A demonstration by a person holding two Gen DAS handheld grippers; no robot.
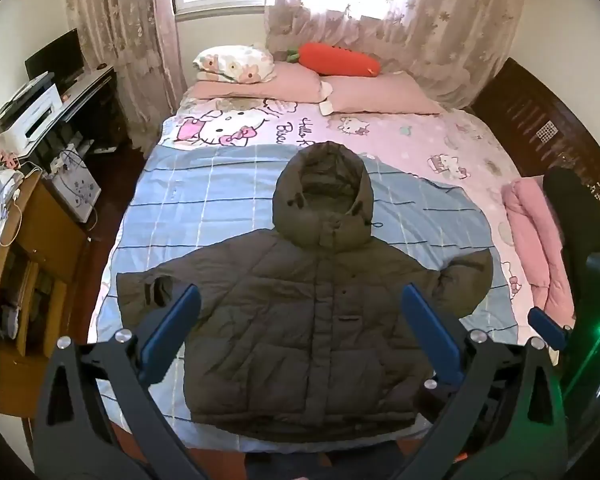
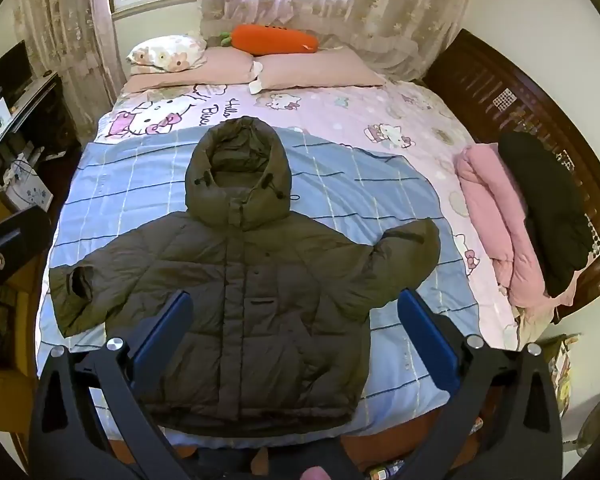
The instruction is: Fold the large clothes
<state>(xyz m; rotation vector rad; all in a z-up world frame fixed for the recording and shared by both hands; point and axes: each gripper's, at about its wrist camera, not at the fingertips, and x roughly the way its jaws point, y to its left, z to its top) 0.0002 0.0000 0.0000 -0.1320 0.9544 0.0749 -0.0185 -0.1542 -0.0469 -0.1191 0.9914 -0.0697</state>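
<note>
So, left to right:
Desk point(image 1: 40, 208): far left of the bed, with a printer point(image 1: 28, 116) and monitor point(image 1: 56, 58) on the shelf behind it.
Left gripper point(image 1: 300, 292): you hold it above the foot of the bed, fingers point(image 1: 172, 328) spread wide, nothing between them. It hangs over the jacket's lower half, not touching it as far as I can tell.
Jacket point(image 1: 300, 320): dark olive puffer, flat on the blue sheet point(image 1: 204, 200), front up and closed, hood toward the pillows, hem at the near edge. Both sleeves out to the sides; the one on the right of frame bends up at the cuff.
Right gripper point(image 2: 296, 300): you hold it above the bed's near edge too, fingers point(image 2: 428, 340) wide apart, empty, framing the jacket's lower front from above.
Bed point(image 2: 380, 112): pink Hello Kitty cover under the blue sheet.
Pillows point(image 2: 228, 66): at the head, a floral one on the left, carrot plush point(image 2: 272, 40) on top.
Pink bundle point(image 2: 496, 220): rolled on the bed's right edge, well apart from the jacket, dark cloth point(image 2: 548, 216) just beside it against the wooden headboard point(image 2: 496, 80).
Curtains point(image 2: 340, 0): lace, over the bright window behind the pillows.
</note>
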